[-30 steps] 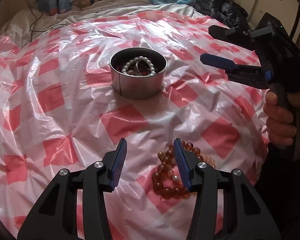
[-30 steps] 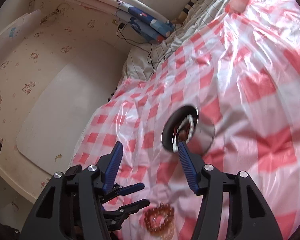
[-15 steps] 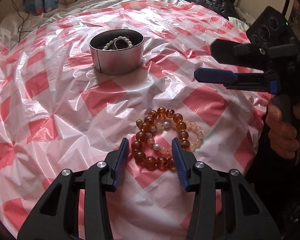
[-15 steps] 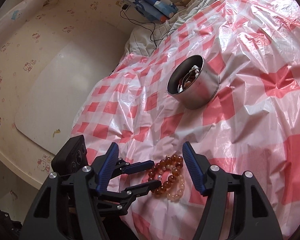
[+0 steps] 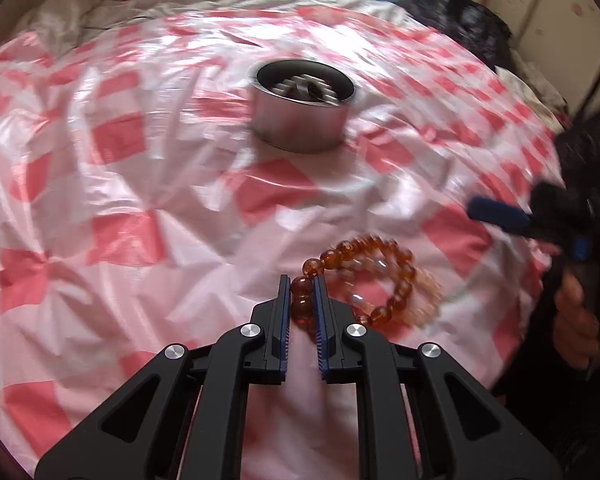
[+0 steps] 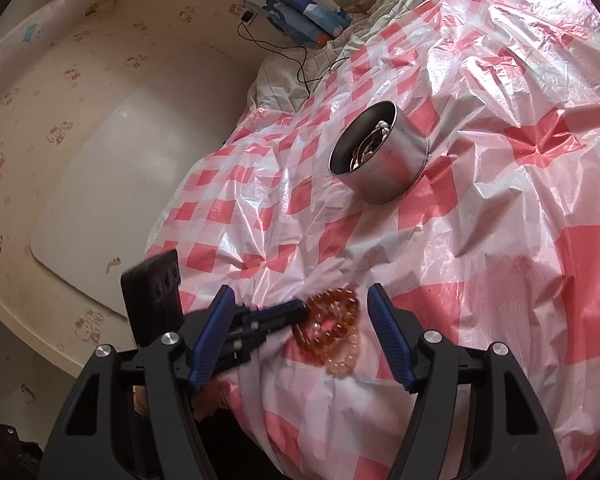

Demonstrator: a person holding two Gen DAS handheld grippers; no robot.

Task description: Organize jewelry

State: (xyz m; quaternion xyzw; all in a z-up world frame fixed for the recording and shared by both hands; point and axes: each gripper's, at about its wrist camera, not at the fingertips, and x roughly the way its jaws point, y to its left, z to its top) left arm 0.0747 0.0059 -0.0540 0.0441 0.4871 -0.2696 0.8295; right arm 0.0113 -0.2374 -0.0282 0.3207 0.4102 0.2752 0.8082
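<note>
Jaws of the left gripper [image 5: 301, 294] just closed, pinching the amber bead bracelet [image 5: 374, 280] on the checked plastic sheet [image 5: 148, 184]. Right gripper [image 6: 300, 322] nearby, jaws apart and holding nothing. Farther back, metal tin [image 6: 380, 160] with jewelry inside.

bed [image 6: 500, 280]: red-white checked plastic sheet | wall [image 6: 40, 100]: cream, cartoon-print wallpaper | cable [image 6: 300, 68] at bed's far edge | daylight

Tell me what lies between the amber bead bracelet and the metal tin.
Only bare, crinkled checked plastic sheet separates the amber bracelet from the metal tin; the right wrist view shows it sharply, and the blurred left wrist view agrees.
</note>
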